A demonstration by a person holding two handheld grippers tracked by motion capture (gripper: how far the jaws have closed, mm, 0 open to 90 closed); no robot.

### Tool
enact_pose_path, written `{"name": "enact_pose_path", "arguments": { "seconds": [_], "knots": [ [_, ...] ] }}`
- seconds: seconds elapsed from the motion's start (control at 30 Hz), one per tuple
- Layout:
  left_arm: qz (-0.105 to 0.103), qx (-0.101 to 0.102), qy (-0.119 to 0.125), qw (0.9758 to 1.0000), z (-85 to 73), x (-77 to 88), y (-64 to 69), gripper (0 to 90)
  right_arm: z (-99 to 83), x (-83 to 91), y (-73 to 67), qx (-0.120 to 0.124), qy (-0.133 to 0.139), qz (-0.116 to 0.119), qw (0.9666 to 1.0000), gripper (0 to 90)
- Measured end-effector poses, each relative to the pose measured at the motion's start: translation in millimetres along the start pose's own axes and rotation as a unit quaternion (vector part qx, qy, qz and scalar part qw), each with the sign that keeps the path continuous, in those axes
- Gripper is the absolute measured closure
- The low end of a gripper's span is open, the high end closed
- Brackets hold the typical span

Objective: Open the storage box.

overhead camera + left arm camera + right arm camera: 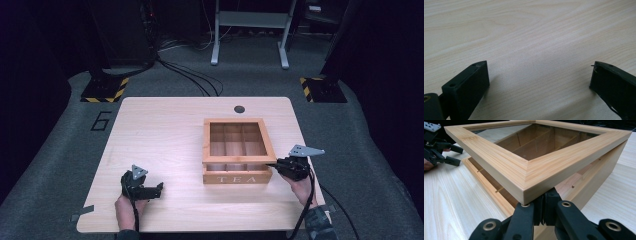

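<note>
- The wooden tea box [236, 172] sits on the right half of the table [165, 130], its "TEA" front facing me.
- My right gripper [280, 166] is tucked under the near right corner of the glass-paned lid [235, 142]. Its jaws are drawn together beneath the frame, so I read it as propping the lid, not pinching it.
- In the right gripper view the lid [529, 167] tilts up off the box wall [596, 172], a gap showing the dividers inside.
- I keep my left gripper [159, 190] parked on bare wood, well apart from the box, probably to stay clear of the swinging lid.
- Its jaws stand wide apart, nothing between them.
</note>
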State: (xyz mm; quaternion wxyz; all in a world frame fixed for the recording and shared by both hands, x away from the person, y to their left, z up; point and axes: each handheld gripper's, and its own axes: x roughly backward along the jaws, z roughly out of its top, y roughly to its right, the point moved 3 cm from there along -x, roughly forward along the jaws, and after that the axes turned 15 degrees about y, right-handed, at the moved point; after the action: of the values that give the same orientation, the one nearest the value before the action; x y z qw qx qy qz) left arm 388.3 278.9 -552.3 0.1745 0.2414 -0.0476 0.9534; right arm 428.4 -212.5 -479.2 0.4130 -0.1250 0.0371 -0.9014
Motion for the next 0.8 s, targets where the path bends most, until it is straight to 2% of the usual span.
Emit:
{"name": "enact_pose_path", "arguments": {
  "seconds": [0.27,0.47,0.6,0.8],
  "knots": [
    [0.000,0.000,0.000,1.0000,0.0,0.0,0.0,2.0,-12.8,-0.6,-0.4,-0.006,-0.003,-0.003,1.0000,88.7],
    [0.001,0.001,0.000,1.0000,-0.1,0.1,0.1,2.0,-12.7,2.0,-2.6,-0.004,-0.005,-0.009,0.9999,88.9],
    [0.000,0.000,0.001,1.0000,-0.1,0.3,0.7,2.2,-10.6,4.6,-5.1,0.002,-0.017,-0.014,0.9998,88.8],
    [0.002,0.001,0.001,1.0000,-0.1,0.3,0.3,2.2,-11.2,6.3,-7.4,-0.002,-0.019,-0.014,0.9997,88.9]
  ]
}}
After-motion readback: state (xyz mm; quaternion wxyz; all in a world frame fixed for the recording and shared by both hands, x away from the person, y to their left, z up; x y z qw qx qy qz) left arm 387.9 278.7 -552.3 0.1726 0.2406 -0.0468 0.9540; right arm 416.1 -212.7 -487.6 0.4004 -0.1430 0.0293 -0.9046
